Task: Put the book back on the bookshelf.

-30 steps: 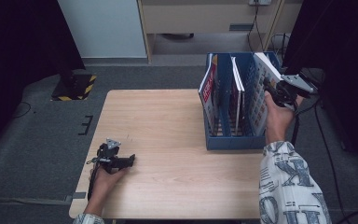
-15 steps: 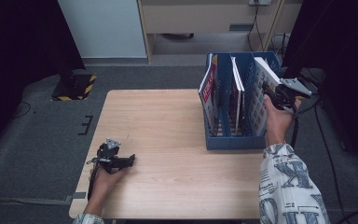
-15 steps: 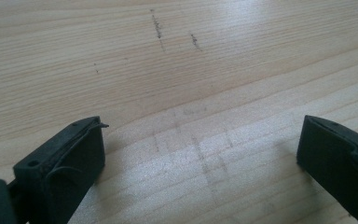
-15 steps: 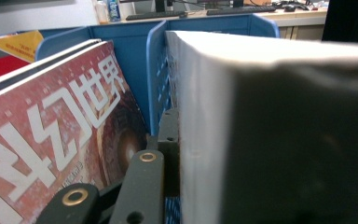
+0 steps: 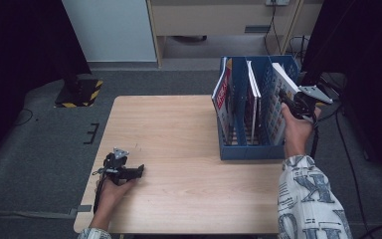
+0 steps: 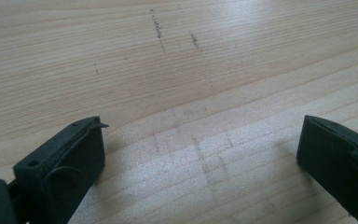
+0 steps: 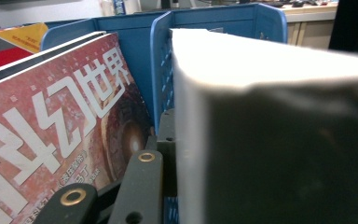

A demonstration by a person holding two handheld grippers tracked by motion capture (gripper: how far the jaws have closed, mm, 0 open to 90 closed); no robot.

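Observation:
A blue slotted file rack point(image 5: 251, 152) stands on the right side of the wooden table point(image 5: 179, 129). A thick white-edged book point(image 5: 280, 84) leans in its rightmost slot, and my right gripper point(image 5: 284, 97) is shut on the book's upper edge. In the right gripper view the book's page block point(image 7: 270, 116) sits against one black finger point(image 7: 167, 149). A red magazine point(image 7: 51, 140) stands in the neighbouring slot. My left gripper point(image 5: 139, 172) rests open on the table near its front left corner, with bare wood between its jaws point(image 6: 200, 158).
More magazines point(image 5: 224, 97) stand in the rack's left and middle slots. Grey carpet surrounds the table, a cabinet point(image 5: 219, 20) stands behind it, and a yellow-black striped base point(image 5: 77, 92) sits on the floor at far left.
My right gripper has sunk slightly with the book, which sits a little lower in the rightmost slot. The left gripper has not moved.

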